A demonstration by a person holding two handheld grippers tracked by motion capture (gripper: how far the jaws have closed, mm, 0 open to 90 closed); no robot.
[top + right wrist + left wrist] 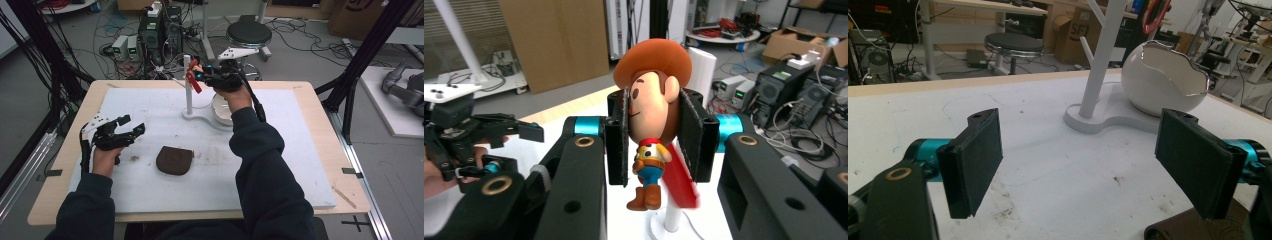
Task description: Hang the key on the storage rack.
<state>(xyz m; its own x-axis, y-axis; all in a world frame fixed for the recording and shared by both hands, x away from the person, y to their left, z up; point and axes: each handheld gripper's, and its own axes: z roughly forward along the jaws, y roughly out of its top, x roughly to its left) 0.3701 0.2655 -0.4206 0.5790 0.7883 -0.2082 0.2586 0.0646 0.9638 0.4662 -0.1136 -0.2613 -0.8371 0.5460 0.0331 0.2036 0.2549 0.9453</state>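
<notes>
White foam sheet (pixel 150 190) covers the table, bearing one white branched stand (pixel 188 90), one white egg-shaped bowl (pixel 1163 80) on the stand's base and one dark brown pouch (pixel 174 160). One cowboy figurine (pixel 651 125), orange-hatted, is clamped by its head in the right gripper (pixel 654 132), raised just beside the stand's post. The left gripper (pixel 1093 160) rests over the sheet, jaws wide, nothing between them. The pouch is cut off at the left gripper view's bottom edge; a red strap (pixel 681 180) behind the figurine is blurred
</notes>
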